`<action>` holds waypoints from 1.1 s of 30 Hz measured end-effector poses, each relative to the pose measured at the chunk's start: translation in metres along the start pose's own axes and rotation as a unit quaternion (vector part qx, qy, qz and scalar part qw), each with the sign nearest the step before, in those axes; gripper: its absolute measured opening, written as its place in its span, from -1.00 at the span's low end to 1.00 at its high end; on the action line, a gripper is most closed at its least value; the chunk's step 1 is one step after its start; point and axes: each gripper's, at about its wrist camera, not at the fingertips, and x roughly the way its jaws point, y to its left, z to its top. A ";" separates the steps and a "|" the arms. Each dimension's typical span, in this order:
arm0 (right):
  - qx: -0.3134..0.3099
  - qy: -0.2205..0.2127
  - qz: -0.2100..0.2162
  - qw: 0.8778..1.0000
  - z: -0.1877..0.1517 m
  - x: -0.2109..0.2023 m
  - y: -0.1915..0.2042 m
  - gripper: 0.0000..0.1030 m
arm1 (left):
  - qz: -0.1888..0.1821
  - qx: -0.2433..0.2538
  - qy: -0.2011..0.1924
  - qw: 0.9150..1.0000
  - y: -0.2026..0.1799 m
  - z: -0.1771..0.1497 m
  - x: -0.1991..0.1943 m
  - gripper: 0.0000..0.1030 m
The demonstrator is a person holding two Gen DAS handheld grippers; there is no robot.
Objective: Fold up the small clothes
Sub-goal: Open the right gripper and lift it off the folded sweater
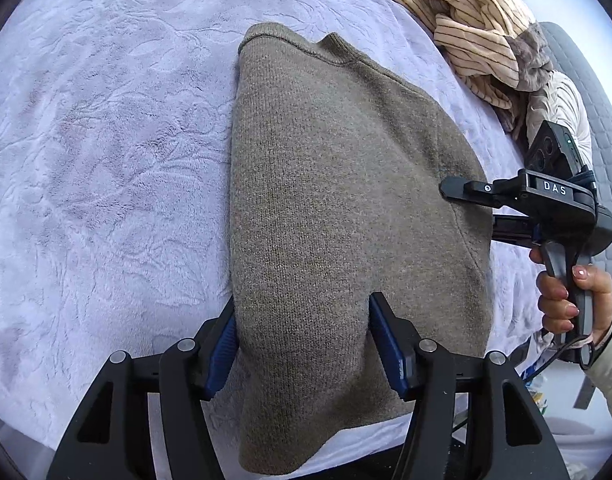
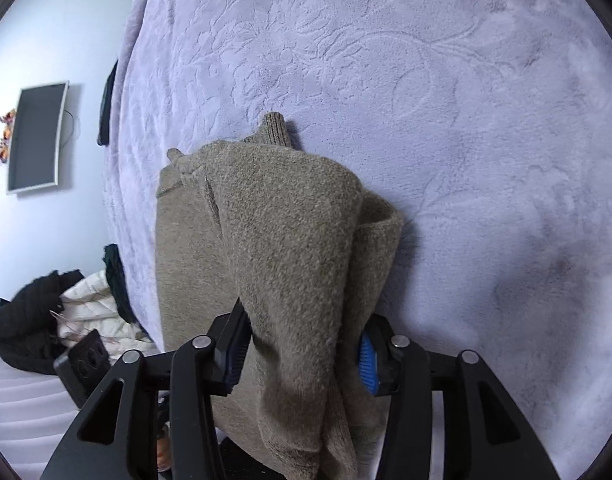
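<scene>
A grey-brown knitted sweater [image 1: 338, 184] lies on a lilac bedspread [image 1: 105, 140]. My left gripper [image 1: 301, 332] is shut on the sweater's near edge, with fabric bunched between the blue pads. My right gripper [image 1: 446, 190] shows in the left wrist view at the sweater's right edge, held by a hand. In the right wrist view the right gripper [image 2: 301, 352] is shut on a folded-over flap of the sweater [image 2: 289, 240], lifted above the rest of it. A ribbed cuff [image 2: 275, 128] pokes out at the far end.
A tan striped garment [image 1: 474, 28] and other clothes lie heaped at the bed's far right. In the right wrist view a wall screen [image 2: 37, 136] hangs at left, and dark and white clothes [image 2: 65, 312] lie beside the bed [image 2: 426, 80].
</scene>
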 end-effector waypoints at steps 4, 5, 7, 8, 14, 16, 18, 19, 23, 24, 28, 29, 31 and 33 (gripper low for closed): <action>-0.016 0.001 -0.037 0.999 -0.003 -0.009 -0.001 0.04 | 0.008 0.002 -0.001 1.000 -0.001 0.001 -0.001 0.20; -0.018 -0.001 -0.045 0.999 -0.004 -0.011 -0.002 0.07 | 0.010 0.002 -0.001 1.000 -0.002 0.000 -0.002 0.20; -0.022 -0.003 -0.057 0.998 -0.006 -0.016 -0.003 0.11 | 0.016 0.002 -0.002 1.000 -0.004 0.001 -0.004 0.20; -0.024 -0.004 -0.063 0.998 -0.008 -0.017 -0.003 0.11 | 0.020 0.002 -0.003 1.000 -0.005 0.001 -0.005 0.20; -0.043 -0.012 -0.101 0.994 -0.017 -0.021 0.002 0.17 | 0.044 0.011 -0.019 0.999 -0.012 0.001 -0.021 0.20; -0.057 -0.014 -0.123 0.991 -0.021 -0.021 0.004 0.28 | 0.056 0.012 -0.027 0.998 -0.013 0.001 -0.026 0.20; -0.071 -0.016 -0.148 0.986 -0.026 -0.019 0.005 0.31 | 0.067 0.012 -0.029 0.997 -0.012 -0.001 -0.028 0.20; -0.076 -0.017 -0.156 0.985 -0.029 -0.019 0.006 0.31 | 0.072 0.011 -0.029 0.997 -0.012 -0.001 -0.029 0.20; -0.069 -0.021 -0.158 0.985 -0.037 -0.024 0.003 0.31 | 0.103 0.025 -0.023 0.994 -0.011 -0.009 -0.030 0.26; -0.068 -0.022 -0.160 0.985 -0.039 -0.026 0.002 0.31 | 0.110 0.029 -0.021 0.993 -0.010 -0.012 -0.029 0.26; -0.060 -0.023 -0.166 0.984 -0.050 -0.034 -0.003 0.31 | 0.127 0.025 -0.012 0.992 -0.008 -0.023 -0.031 0.26; -0.057 -0.022 -0.169 0.984 -0.054 -0.037 -0.005 0.31 | 0.129 0.024 -0.013 0.991 -0.010 -0.025 -0.034 0.26; -0.051 -0.020 -0.175 0.983 -0.060 -0.042 -0.010 0.31 | 0.130 0.024 -0.017 0.991 -0.016 -0.029 -0.038 0.26; -0.050 -0.019 -0.176 0.983 -0.070 -0.049 -0.011 0.32 | 0.132 0.024 -0.018 0.991 -0.024 -0.031 -0.042 0.26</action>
